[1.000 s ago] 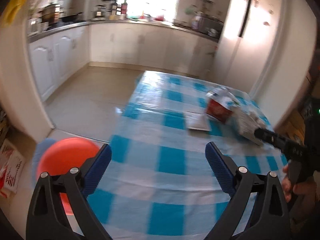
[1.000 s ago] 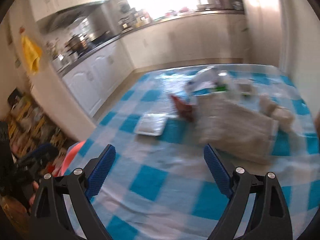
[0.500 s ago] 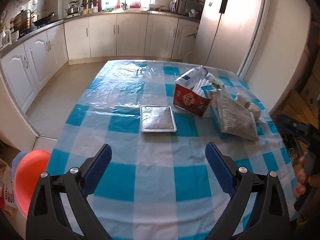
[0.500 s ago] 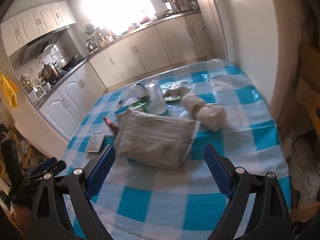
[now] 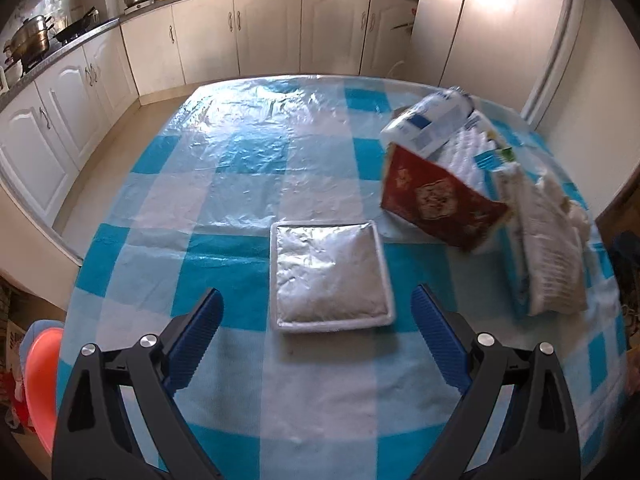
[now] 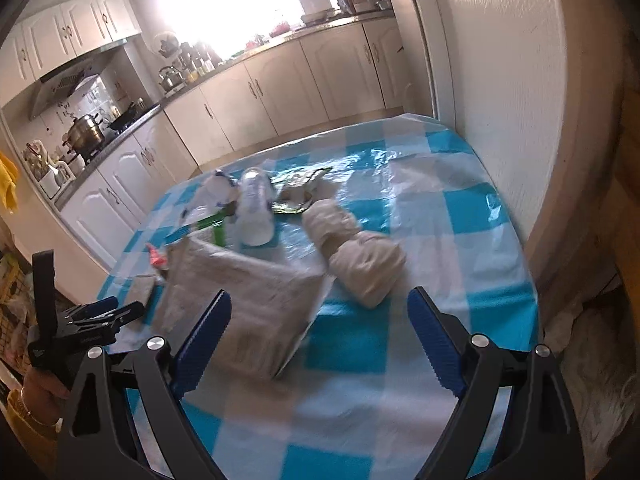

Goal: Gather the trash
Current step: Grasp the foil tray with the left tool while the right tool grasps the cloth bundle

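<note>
Since a second ago the left gripper (image 5: pixel 316 328) has swung from the table's corner toward its middle and tipped downward, and the right gripper (image 6: pixel 318 334) has slid along the table toward the wall side. Both sets of jaws stand wide apart and grip nothing. The foil pouch (image 5: pixel 330 274) lies flat on the checked tablecloth (image 5: pixel 240 160) just ahead of the left gripper's fingers, roughly centred between them. To its right a red packet (image 5: pixel 436 200) leans against a white-and-blue pack (image 5: pixel 432 120). Ahead of the right gripper lies a large printed bag (image 6: pixel 248 304), a crumpled cloth bundle (image 6: pixel 360 256) beside it, and a plastic bottle (image 6: pixel 254 212) behind.
</note>
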Demonstrator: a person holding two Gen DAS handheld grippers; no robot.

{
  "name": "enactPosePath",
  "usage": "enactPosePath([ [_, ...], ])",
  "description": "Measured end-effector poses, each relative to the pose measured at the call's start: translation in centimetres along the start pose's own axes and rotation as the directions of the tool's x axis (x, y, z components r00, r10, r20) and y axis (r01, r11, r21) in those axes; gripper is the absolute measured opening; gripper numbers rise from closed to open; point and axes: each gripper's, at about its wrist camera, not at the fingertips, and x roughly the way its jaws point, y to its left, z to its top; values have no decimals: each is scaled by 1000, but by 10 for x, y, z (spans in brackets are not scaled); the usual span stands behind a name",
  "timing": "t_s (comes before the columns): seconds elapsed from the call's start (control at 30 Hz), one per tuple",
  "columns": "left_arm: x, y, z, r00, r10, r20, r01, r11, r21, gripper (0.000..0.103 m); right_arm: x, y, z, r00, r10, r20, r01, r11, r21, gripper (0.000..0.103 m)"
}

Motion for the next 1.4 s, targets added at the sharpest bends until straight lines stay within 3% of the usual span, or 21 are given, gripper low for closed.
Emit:
enactPosePath([
  [0.5,15,-3,11,998,59,17,-59,998,19,93,62,-15,34,997,-13,-76,8,998,-70,89],
  [0.67,9,-3,12,997,69,42,-69,998,9,69,77,-14,39,993,-54,-102,43,994,-105,89],
  [0.73,8,-3,12,997,66,47,-67,998,13,65,83,-16,38,990,-71,-123,57,992,-114,79],
  [0.87,8,-3,11,997,61,49,-62,998,9,64,85,-12,37,987,-103,-122,83,984,-161,72],
  [0.93,7,-2,11,997,53,51,-53,999,1,64,83,-11,35,988,-95,-121,75,984,-160,60],
  [1.23,-2,8,5,997,34,72,-31,998,-46,64,72,-6,25,990,-107,-96,94,987,-132,46],
  [1.4,-16,18,0,995,23,96,-16,997,-73,64,50,-6,23,994,-100,-45,96,992,-84,44],
])
